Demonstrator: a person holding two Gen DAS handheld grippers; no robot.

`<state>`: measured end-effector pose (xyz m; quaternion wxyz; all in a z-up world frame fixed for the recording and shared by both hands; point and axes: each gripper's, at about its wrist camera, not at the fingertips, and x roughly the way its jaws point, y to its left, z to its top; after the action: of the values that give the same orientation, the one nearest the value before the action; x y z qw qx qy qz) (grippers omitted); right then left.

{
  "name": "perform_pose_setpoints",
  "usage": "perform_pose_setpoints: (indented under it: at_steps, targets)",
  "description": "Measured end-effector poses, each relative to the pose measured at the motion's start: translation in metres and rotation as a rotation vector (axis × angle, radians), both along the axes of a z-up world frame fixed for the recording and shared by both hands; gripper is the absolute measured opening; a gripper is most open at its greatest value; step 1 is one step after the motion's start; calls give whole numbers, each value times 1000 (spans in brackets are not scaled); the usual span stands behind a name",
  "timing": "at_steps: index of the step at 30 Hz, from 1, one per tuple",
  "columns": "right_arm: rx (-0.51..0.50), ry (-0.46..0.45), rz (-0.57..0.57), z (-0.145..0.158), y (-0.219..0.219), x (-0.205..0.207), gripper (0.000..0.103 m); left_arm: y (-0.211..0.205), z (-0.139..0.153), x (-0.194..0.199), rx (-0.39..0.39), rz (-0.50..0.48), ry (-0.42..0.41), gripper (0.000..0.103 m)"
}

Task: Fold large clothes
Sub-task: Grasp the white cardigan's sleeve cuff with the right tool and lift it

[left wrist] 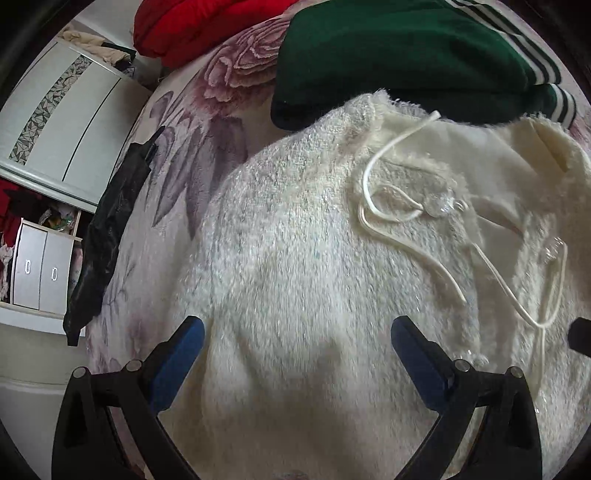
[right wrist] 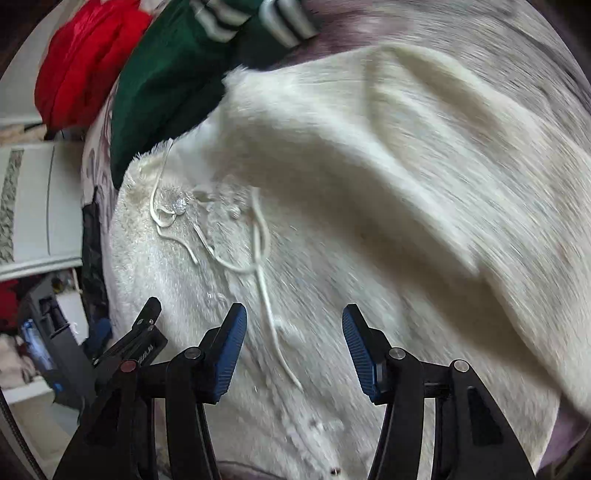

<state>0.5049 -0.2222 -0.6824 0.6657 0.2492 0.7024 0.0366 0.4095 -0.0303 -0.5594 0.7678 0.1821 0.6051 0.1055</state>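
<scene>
Fleece, cream and shaggy, is spread across the flowered bedspread (left wrist: 207, 122) as a large fuzzy garment (left wrist: 295, 240), laid flat so that its parts can be turned over one another. The left gripper (left wrist: 295, 354) is held above the near part of the pile with its blue pads wide apart and nothing between them; no cloth is gripped. The right gripper (right wrist: 293, 347) is likewise seen with jaws parted about halfway and empty, poised over the cream drawstring (right wrist: 266, 295) that trails down the garment's middle. A broad flap, possibly a sleeve or hood though motion blur makes this uncertain, is seen raised and curled on the right side of the right wrist view. The far edge of the garment is crowded by a green striped jacket (left wrist: 406, 55) that lies against it, with a red garment (left wrist: 192, 26) behind. A black garment (left wrist: 107, 229) is draped along the bed's left edge beside a white wardrobe (left wrist: 55, 122). Free room for folding is judged to lie mostly toward the near edge.
</scene>
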Motion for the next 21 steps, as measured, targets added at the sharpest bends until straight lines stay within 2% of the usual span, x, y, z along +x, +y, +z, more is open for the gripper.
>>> perform_pose_setpoints:
  at_steps: [2, 4, 5, 6, 7, 10, 13, 17, 20, 21]
  targets:
    - [-72, 47, 93, -25, 37, 12, 56, 11, -16, 11, -15, 15, 24, 103]
    - [-163, 82, 129, -43, 60, 25, 56, 20, -25, 18, -35, 33, 37, 103]
    - [-183, 69, 121, -46, 61, 25, 56, 23, -27, 18, -50, 40, 42, 103]
    - [-209, 35, 98, -42, 67, 30, 43, 26, -28, 18, -66, 45, 44, 103]
    - [-226, 18, 103, -40, 72, 34, 14, 28, -28, 17, -79, 49, 44, 103]
    - [-250, -8, 64, -38, 92, 49, 10, 34, -28, 16, -106, 44, 44, 103]
    - [-267, -18, 28, -39, 102, 64, 10, 39, -25, 19, -114, 37, 45, 103]
    - [-240, -16, -46, -49, 117, 90, 8, 42, -14, 25, -111, 23, 27, 103]
    - [-83, 31, -64, -53, 120, 87, 23, 39, 5, 15, -120, -9, 10, 103]
    - [8, 31, -83, -48, 116, 76, 45, 37, 14, 6, -126, -24, 1, 103]
